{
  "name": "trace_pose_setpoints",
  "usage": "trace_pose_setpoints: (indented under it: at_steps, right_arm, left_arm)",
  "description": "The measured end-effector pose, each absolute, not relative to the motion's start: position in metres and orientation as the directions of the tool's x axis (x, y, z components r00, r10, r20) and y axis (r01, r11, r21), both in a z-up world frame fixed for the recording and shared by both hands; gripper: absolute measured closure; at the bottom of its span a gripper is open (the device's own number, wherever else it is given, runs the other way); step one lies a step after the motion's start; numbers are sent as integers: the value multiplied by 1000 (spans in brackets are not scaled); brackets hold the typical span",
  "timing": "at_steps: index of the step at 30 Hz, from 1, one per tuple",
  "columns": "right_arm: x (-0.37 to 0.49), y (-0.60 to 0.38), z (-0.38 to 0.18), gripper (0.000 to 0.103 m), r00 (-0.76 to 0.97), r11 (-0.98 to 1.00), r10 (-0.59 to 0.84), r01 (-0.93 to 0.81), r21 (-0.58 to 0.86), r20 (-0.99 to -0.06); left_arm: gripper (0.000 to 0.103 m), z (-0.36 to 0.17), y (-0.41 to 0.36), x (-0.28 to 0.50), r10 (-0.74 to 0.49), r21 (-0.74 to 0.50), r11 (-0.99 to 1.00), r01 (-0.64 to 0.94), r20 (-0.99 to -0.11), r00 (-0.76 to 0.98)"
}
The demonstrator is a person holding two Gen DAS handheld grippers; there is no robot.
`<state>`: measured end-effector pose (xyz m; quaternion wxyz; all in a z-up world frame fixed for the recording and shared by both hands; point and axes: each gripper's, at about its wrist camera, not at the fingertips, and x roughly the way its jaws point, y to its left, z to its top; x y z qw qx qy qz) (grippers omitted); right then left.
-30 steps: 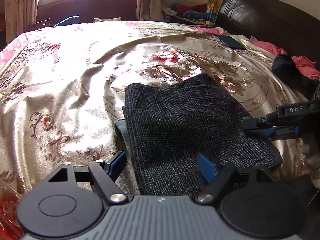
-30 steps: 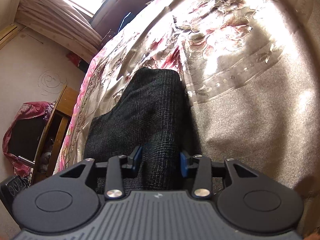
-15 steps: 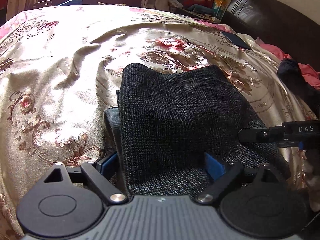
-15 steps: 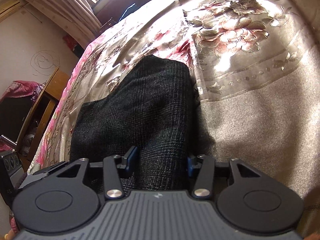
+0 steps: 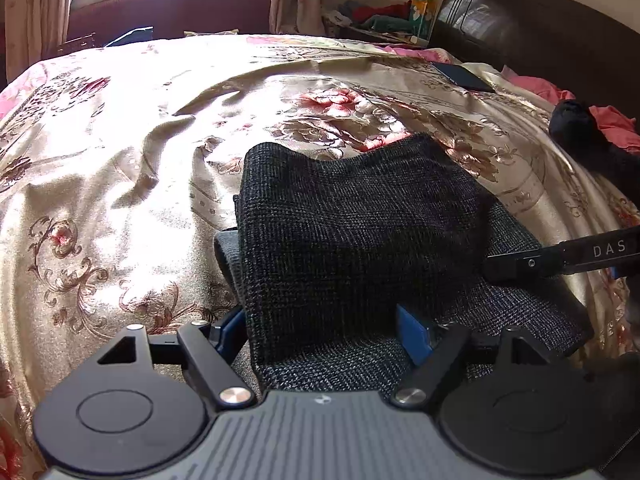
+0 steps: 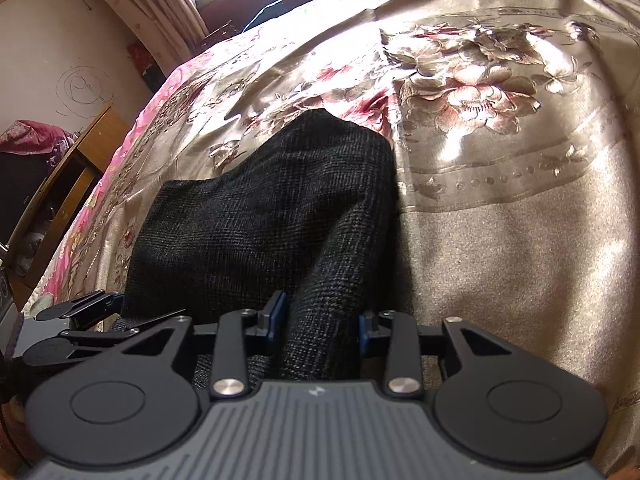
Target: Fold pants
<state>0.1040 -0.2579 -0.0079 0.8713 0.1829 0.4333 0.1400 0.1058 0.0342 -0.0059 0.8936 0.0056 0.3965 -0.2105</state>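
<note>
You can't see the right gripper (image 5: 520,266) past the frame's right edge — its fingertips sink behind the pants (image 5: 360,240).

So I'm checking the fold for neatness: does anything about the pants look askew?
Yes. The pants aren't squared up: a ribbed band sticks out past the upper layer's left edge, and the far edge sags between two raised corners on the bedspread.

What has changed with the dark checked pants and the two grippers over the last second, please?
The near edge of the dark checked woven pants now bunches up between the left gripper fingers, where it lay flat before. The right gripper has closed tighter on a raised ridge of cloth. The shiny floral bedspread and dark phone stayed put.
</note>
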Motion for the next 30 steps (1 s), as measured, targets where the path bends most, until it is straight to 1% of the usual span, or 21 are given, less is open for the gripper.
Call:
trace_pose_setpoints:
  at_steps: [3, 5, 13, 16, 18, 22, 30]
  right_arm:
    - [105, -256, -7, 69, 582, 899, 398, -92, 429, -709]
    - [106, -255, -7, 68, 579, 903, 391, -92, 419, -715]
    - [108, -252, -8, 67, 577, 911, 379, -98, 400, -723]
    - [107, -252, -8, 67, 581, 913, 377, -104, 393, -721]
    - [106, -250, -8, 67, 585, 917, 371, -109, 383, -722]
    - [104, -248, -5, 68, 590, 925, 361, -125, 360, -722]
    - [100, -251, -1, 70, 589, 929, 357, -141, 343, -725]
  left_arm:
    - [3, -11, 34, 113, -384, -184, 908, 376, -721, 576]
    - [0, -13, 30, 114, -383, -176, 907, 383, -721, 577]
    - [0, -16, 27, 110, -383, -150, 904, 402, -703, 599]
    - [3, -14, 27, 104, -378, -138, 906, 400, -688, 619]
    - [8, -12, 26, 102, -372, -132, 909, 395, -684, 627]
    - [14, -8, 24, 98, -359, -118, 913, 389, -685, 634]
    - [16, -3, 16, 97, -355, -116, 914, 390, -694, 626]
